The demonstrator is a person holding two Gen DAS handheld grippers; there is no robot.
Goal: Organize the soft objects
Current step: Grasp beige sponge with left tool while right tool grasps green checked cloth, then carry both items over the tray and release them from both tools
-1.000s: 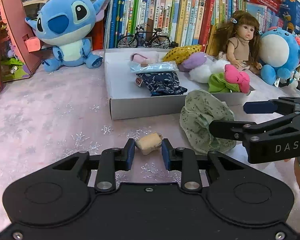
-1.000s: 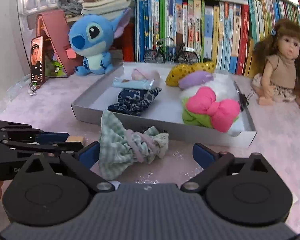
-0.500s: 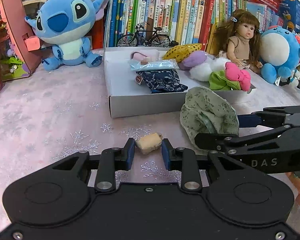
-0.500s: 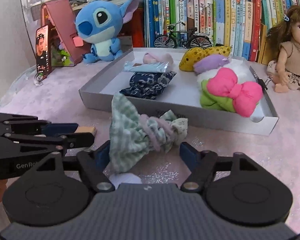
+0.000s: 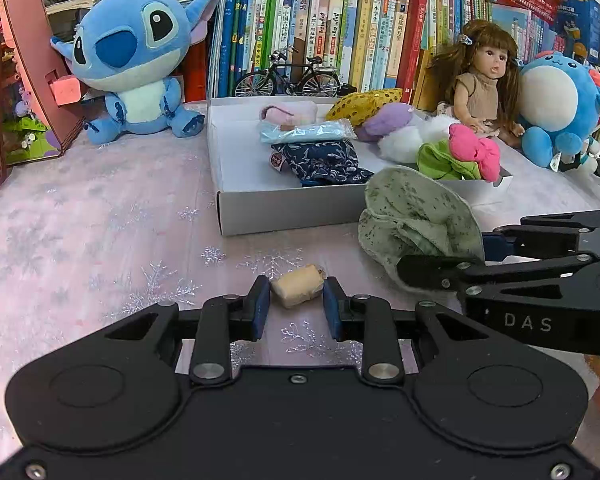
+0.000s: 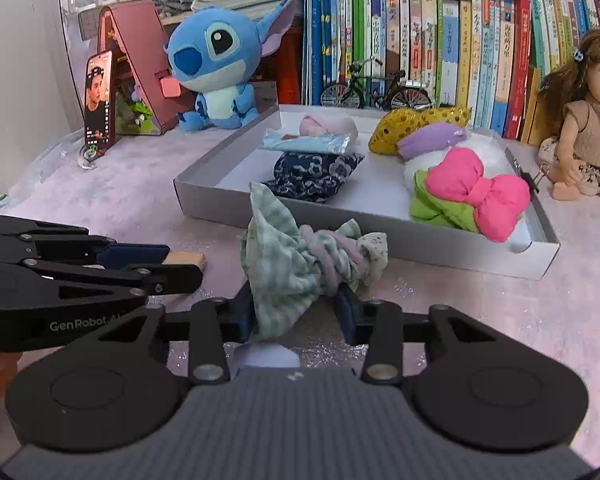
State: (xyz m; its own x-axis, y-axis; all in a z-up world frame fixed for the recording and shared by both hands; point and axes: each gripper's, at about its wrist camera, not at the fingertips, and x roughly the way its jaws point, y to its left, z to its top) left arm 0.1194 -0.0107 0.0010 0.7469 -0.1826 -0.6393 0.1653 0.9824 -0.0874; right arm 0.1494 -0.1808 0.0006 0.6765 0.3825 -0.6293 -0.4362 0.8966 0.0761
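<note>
Left tongs (image 5: 296, 304) were clamped on a small tan foam block (image 5: 297, 290), squarish, soft-edged, resting on the worktop (image 5: 100, 248).

Right tongs (image 6: 296, 308) were closing around the green checked fabric bundle (image 6: 296, 264), blue pads against both its sides. The bundle was crumpled cloth cinched by a pale pink band, flared ends, sitting on the worktop just short of the tray.

Grey cardboard tray (image 6: 220, 208) lay directly ahead of both tongs, near wall low and straight. Inside: navy floral pouch (image 6: 316, 174), a clear-wrapped pale blue packet (image 6: 304, 144), pink and green knotted plush (image 6: 468, 196), gold sequin piece (image 6: 416, 128), lilac and white fluff. Open tray floor was left along its near-left part and down the middle.

Left of the left tongs, the worktop was bare, pink with glittery snowflake print. Blue plush toy (image 5: 136, 60) and a row of books (image 5: 340, 32) closed the far edge; a doll (image 5: 484, 80) sat far right.
</note>
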